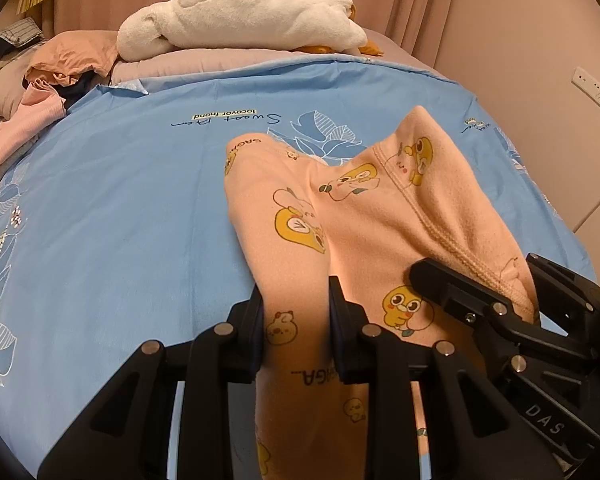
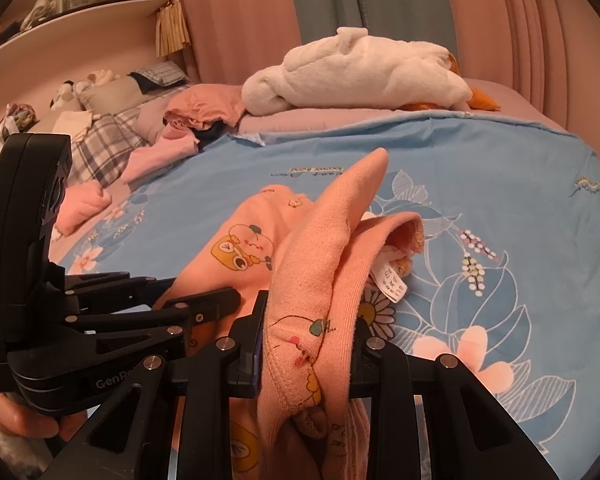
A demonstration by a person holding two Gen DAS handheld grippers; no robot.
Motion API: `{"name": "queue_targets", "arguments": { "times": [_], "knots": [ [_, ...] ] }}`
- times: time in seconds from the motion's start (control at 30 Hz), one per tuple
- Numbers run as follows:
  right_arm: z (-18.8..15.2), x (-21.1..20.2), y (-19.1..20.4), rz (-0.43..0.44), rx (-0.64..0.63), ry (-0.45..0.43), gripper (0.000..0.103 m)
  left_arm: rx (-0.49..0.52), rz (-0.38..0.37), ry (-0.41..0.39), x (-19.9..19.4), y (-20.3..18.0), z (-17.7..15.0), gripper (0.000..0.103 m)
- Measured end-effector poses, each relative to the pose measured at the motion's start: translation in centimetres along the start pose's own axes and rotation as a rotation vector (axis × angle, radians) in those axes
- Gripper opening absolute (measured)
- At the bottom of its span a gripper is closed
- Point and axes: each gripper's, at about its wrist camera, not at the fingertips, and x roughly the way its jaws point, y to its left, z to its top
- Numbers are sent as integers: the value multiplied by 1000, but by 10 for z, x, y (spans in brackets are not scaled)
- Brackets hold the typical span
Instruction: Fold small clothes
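A small peach garment (image 1: 340, 216) with yellow cartoon prints lies on the blue floral sheet (image 1: 120, 200), its near part lifted. My left gripper (image 1: 296, 320) is shut on a fold of it. My right gripper (image 2: 310, 344) is shut on its stitched edge, bunched between the fingers; a white care label (image 2: 392, 284) hangs out. The right gripper also shows in the left wrist view (image 1: 496, 300), at the garment's right edge. The left gripper shows in the right wrist view (image 2: 204, 308), close on the left, beside the garment (image 2: 252, 248).
A white plush toy (image 1: 240, 12) lies on a pink blanket at the far end of the bed. Pink clothes (image 1: 20, 132) and plaid pillows (image 2: 96, 140) are piled at the far left. A wall with a socket strip (image 1: 596, 90) is on the right.
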Motion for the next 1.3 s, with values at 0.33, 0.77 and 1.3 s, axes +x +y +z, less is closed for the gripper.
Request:
{"name": "queue_targets", "arguments": {
  "times": [0.33, 0.77, 1.3],
  "knots": [
    [-5, 14, -4, 4, 14, 52, 30, -9, -1, 48, 15, 4, -6, 27],
    [-15, 21, -15, 25, 59, 96, 30, -18, 1, 87, 25, 11, -14, 29],
    [-30, 29, -35, 62, 177, 154, 30, -32, 2, 108, 35, 15, -18, 34]
  ]
}}
